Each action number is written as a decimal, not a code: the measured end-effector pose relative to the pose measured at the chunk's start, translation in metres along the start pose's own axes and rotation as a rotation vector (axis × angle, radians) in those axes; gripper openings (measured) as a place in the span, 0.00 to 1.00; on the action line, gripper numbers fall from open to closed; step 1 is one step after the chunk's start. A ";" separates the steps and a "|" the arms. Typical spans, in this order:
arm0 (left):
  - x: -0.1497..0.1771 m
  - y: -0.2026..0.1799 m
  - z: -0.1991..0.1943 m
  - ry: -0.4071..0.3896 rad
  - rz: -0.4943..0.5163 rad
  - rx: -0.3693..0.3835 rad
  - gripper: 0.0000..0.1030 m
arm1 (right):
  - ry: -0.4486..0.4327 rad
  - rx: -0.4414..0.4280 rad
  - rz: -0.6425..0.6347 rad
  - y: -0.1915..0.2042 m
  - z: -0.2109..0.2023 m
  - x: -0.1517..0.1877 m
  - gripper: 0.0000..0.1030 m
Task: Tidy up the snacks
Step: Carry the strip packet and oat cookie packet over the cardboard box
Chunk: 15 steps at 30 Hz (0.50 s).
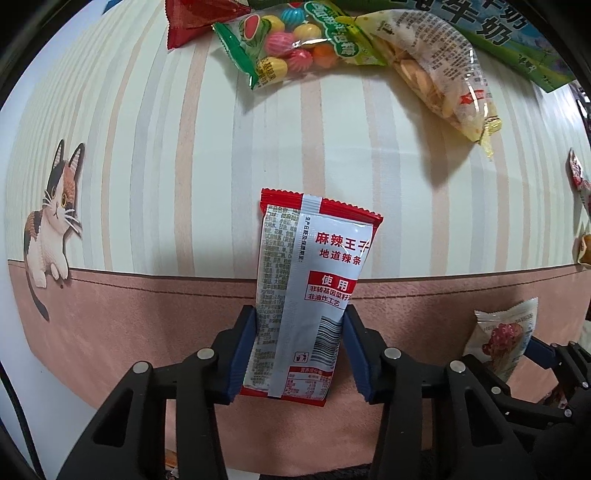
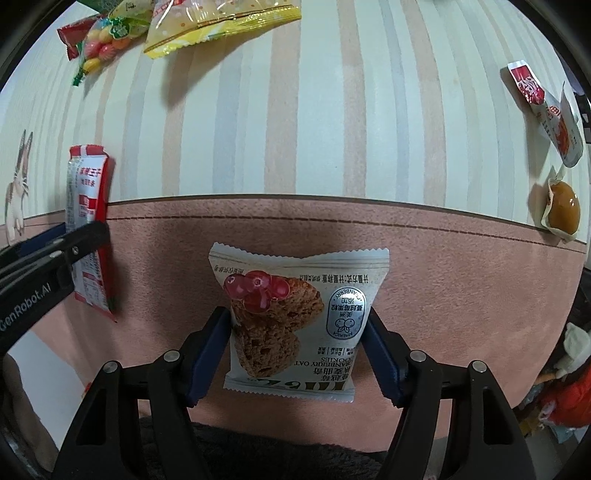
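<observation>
Left tool points down at the table, blue pads clamped on both long edges of a red-and-silver spicy strip packet. The packet's printed back faces the camera, its serrated red end away from the tool, and it lies over the seam between the striped cloth and the pink band. Cannot tell from the left wrist view if it is lifted or touching the surface.

Right tool also points downward, pads pressed on the sides of a white cranberry oat cookie pack, picture side up, print upside down to the camera. The pack sits wholly over the pink band, near the front edge.

In the right wrist view the left tool shows at far left, its black finger across the spicy strip packet. In the left wrist view the cookie pack is at lower right, held in the right tool.

At the far side of the table is a pile: a red pouch, a gumball candy bag overlapping it, a clear-yellow chip bag and a green milk carton pack behind.

At the right edge is a small red-white sachet, and just beside it a wrapped brown egg-like snack.

A cat print is on the cloth at left.
</observation>
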State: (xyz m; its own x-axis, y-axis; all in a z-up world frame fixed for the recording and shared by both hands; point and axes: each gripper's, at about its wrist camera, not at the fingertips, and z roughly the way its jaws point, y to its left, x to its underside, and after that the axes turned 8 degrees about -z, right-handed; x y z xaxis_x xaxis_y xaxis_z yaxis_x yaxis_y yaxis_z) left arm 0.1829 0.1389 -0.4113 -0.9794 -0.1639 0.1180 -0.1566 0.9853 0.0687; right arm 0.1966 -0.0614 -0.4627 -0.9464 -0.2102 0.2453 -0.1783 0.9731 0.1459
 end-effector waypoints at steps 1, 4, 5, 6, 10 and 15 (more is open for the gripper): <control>0.001 -0.001 -0.002 -0.001 0.001 0.003 0.42 | -0.011 -0.006 -0.003 0.001 -0.008 0.000 0.71; 0.002 -0.002 -0.011 -0.005 -0.007 0.028 0.42 | -0.043 -0.026 -0.006 -0.001 -0.023 0.001 0.71; 0.002 -0.002 -0.014 -0.007 -0.009 0.036 0.42 | -0.054 -0.033 -0.007 -0.002 -0.030 0.000 0.71; 0.003 -0.003 -0.018 -0.012 -0.012 0.045 0.42 | -0.064 -0.041 -0.006 -0.004 -0.037 -0.001 0.71; 0.000 -0.004 -0.049 -0.046 -0.021 0.104 0.42 | -0.125 -0.084 0.008 -0.016 -0.072 -0.004 0.71; -0.012 -0.009 -0.107 -0.130 -0.022 0.187 0.42 | -0.223 -0.130 0.014 -0.036 -0.133 -0.017 0.71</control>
State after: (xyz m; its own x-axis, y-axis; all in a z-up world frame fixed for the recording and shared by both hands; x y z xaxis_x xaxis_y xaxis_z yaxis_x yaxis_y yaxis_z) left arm 0.2093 0.1266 -0.3075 -0.9817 -0.1901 -0.0110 -0.1876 0.9754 -0.1159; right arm 0.2550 -0.1055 -0.3446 -0.9872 -0.1563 0.0326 -0.1419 0.9526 0.2690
